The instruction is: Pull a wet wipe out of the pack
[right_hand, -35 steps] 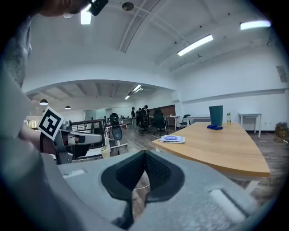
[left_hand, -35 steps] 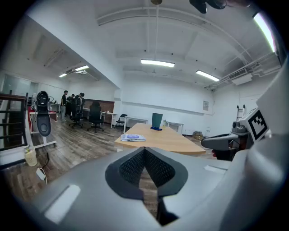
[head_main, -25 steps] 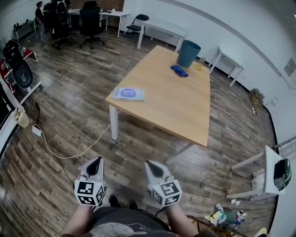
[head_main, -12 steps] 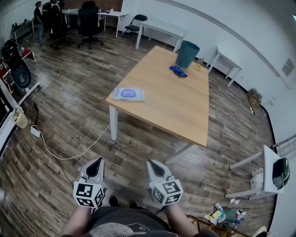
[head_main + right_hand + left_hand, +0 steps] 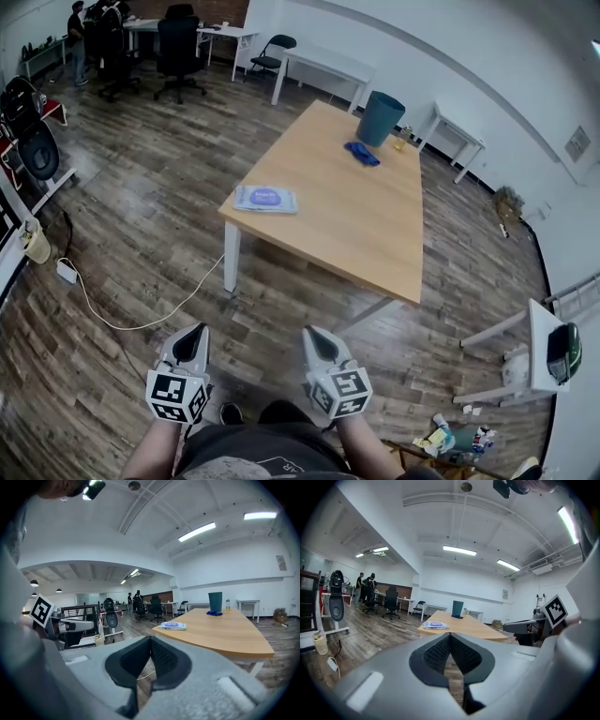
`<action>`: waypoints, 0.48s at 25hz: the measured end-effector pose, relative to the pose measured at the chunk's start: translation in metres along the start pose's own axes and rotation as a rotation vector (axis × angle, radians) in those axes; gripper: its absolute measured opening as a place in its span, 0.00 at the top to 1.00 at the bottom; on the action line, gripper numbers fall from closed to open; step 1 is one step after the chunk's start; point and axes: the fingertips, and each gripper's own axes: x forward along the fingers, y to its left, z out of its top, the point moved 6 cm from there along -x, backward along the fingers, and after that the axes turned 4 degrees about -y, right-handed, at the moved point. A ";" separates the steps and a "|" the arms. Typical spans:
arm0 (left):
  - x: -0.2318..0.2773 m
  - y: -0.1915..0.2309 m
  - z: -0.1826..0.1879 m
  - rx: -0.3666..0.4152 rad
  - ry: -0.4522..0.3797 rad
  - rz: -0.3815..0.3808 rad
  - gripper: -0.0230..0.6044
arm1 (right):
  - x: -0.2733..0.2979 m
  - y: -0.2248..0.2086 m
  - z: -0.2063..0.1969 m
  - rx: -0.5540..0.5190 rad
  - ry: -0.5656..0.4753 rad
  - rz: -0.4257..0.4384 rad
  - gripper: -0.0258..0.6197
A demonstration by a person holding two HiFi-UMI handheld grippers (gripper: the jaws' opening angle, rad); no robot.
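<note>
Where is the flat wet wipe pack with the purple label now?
In the head view, the wet wipe pack lies near the left front corner of the light wooden table, far from the teal bin and blue cloth.

Wooden table (image 5: pixel 356 225), wipe pack (image 5: pixel 265 199) near its corner, blue cloth (image 5: pixel 362 153) beside teal bin (image 5: pixel 381 118) at far end

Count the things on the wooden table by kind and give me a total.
wet wipe pack: 1
teal bin: 1
blue cloth: 1
small bottle, at the far edge: 1
Total: 4
</note>
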 end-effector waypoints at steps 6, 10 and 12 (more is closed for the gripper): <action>0.009 0.005 -0.008 0.000 0.028 -0.011 0.93 | 0.006 -0.004 -0.010 0.014 0.049 0.035 0.97; 0.030 0.012 -0.009 0.012 0.030 0.020 0.93 | 0.033 -0.018 -0.014 0.021 0.054 0.046 0.97; 0.042 0.014 -0.010 0.013 0.029 0.036 0.93 | 0.050 -0.031 -0.014 0.015 0.061 0.047 0.97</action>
